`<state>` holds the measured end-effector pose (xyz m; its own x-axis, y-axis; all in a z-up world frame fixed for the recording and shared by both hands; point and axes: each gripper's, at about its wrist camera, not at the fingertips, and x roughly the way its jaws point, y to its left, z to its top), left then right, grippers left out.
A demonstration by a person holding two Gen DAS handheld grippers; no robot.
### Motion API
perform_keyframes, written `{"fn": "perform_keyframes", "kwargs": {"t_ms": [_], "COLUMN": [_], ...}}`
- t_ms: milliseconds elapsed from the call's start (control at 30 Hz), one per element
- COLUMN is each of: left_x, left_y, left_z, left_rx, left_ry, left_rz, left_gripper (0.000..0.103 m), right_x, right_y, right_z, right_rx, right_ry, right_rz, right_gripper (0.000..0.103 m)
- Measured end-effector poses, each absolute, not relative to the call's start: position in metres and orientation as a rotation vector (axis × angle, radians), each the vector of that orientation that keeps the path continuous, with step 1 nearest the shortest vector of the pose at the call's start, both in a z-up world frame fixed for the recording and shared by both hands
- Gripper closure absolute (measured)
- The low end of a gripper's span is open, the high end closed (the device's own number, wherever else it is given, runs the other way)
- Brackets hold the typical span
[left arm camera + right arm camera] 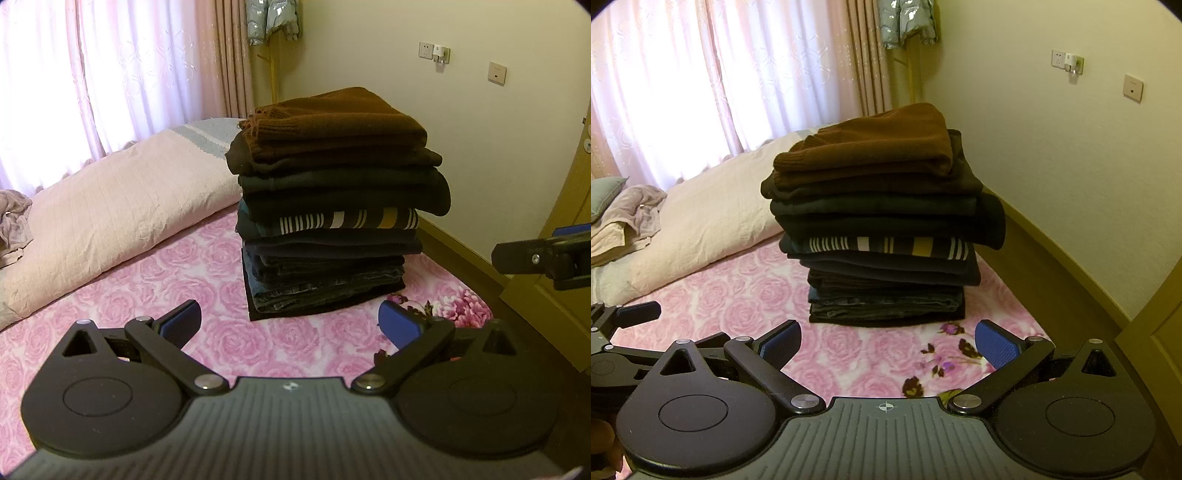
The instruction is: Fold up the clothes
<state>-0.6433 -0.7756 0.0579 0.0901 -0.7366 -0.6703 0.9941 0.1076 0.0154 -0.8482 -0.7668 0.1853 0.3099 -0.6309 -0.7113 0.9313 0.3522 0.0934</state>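
Observation:
A tall stack of folded clothes (332,206) stands on the pink rose-print bed (110,295), with a brown knit sweater (332,125) on top, a striped garment (351,219) in the middle and dark jeans at the bottom. My left gripper (290,323) is open just in front of the stack's base, nothing between its blue pads. My right gripper (886,343) is open too, held short of the same stack (882,221), and it is empty. The right gripper's finger (535,258) shows at the right edge of the left wrist view.
A long pale pink quilted pillow (110,221) lies left of the stack. Crumpled pinkish cloth (635,218) sits at the far left by a green cushion (605,192). Curtains (110,74) hang behind the bed, a wall (461,129) and floor strip run along the right.

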Motion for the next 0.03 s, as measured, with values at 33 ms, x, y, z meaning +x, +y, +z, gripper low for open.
{"fn": "perform_keyframes", "kwargs": {"t_ms": [33], "left_x": [-0.6431], "left_y": [-0.7754], "left_z": [0.0578], "left_rx": [0.545], "left_ry": [0.585], "left_rz": [-1.386], "left_gripper": [0.002], "right_x": [-0.8481], "right_y": [-0.7667], "right_z": [0.1852], "right_rx": [0.555], "right_ry": [0.638], "right_rz": [-1.104], "right_gripper": [0.000]}}
